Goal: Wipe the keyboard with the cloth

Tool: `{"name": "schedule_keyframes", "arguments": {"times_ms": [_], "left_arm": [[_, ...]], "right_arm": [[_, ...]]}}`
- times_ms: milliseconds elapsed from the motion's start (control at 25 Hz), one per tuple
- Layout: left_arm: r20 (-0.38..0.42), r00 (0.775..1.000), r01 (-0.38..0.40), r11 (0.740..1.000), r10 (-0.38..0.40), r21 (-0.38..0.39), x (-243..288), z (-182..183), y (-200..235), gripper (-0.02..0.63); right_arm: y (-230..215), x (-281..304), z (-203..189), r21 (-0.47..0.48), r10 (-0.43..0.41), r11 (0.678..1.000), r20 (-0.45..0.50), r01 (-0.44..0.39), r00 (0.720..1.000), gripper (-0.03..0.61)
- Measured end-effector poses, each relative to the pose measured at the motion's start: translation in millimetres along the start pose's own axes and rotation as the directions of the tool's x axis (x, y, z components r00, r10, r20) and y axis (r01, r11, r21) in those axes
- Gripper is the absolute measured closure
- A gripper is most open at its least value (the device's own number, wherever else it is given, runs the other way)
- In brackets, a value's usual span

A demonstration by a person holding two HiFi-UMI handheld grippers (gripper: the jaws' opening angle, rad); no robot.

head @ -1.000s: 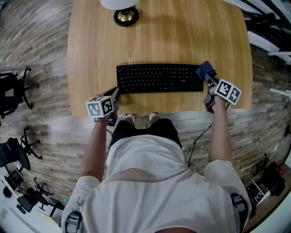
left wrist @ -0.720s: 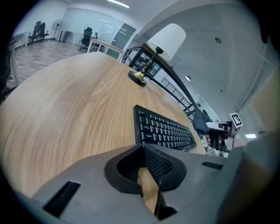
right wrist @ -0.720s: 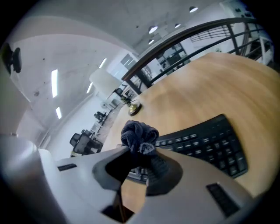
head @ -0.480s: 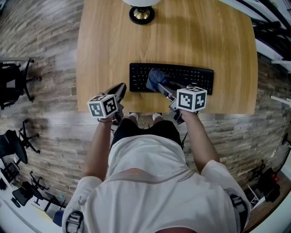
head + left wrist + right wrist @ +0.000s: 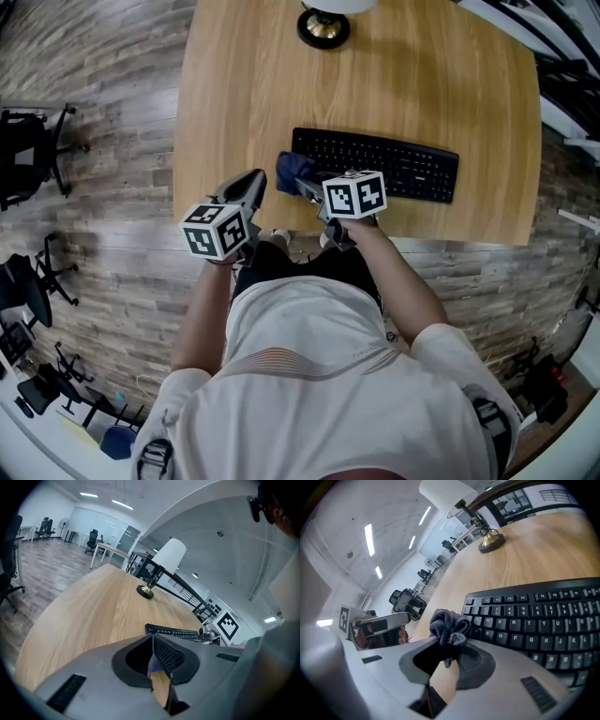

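Wooden counter (image 5: pixel 244 84): light brown top. The head view alone takes in its near edge and both side edges.
Black keyboard (image 5: pixel 403 164): lies flat along the near edge, right of the middle. The right gripper view (image 5: pixel 534 620) shows its keys closely enough to read the letters, while the left gripper view (image 5: pixel 171 631) catches only a thin strip of it.
Lamp (image 5: pixel 323 28): stands at the far edge. The head view gives the dark round base and brass ring. The left gripper view (image 5: pixel 168 555) adds the whole white shade.
Left tongs (image 5: pixel 246 183): over the near edge, left of the keyboard and apart from it. In their own view (image 5: pixel 153 635) the tips are closed together with nothing held.
Right tongs (image 5: pixel 305 183): at the keyboard's left end, clamped on the cloth (image 5: pixel 450 644).
Blue-grey cloth (image 5: pixel 292 171): bunched at the keyboard's left end. The head view shows a dark blue lump, and the right gripper view (image 5: pixel 447 625) shows its folds sticking out past the tips.
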State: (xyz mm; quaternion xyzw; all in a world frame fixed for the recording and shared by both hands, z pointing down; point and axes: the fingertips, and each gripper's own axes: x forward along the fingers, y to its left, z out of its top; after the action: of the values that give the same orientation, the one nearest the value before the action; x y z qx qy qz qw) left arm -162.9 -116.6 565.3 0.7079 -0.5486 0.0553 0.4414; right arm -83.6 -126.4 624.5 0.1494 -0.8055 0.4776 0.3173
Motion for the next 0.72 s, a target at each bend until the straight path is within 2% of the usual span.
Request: {"name": "schedule_keyframes", "arguments": {"times_ms": [280,440,720], "left_arm": [[-0.030,0.999,0.042,0.998,-0.041,0.055,10,-2,-15,0.591],[-0.046,0.997,0.060,0.995,-0.057,0.077,20,-4,-28,0.591],[-0.066,0.993,0.103,0.988,-0.096,0.114,44,-4,-66,0.591]], "right_arm": [[-28,-19,-10,0.067,-0.056,0.996,0.059,0.052,0.997,0.454],[-55,-48,-14,0.102,-0.131,0.987,0.083,0.122,0.988,0.454],[-100,-97,-26,0.136,-0.203,0.973,0.111,0.188,0.973,0.453]]}}
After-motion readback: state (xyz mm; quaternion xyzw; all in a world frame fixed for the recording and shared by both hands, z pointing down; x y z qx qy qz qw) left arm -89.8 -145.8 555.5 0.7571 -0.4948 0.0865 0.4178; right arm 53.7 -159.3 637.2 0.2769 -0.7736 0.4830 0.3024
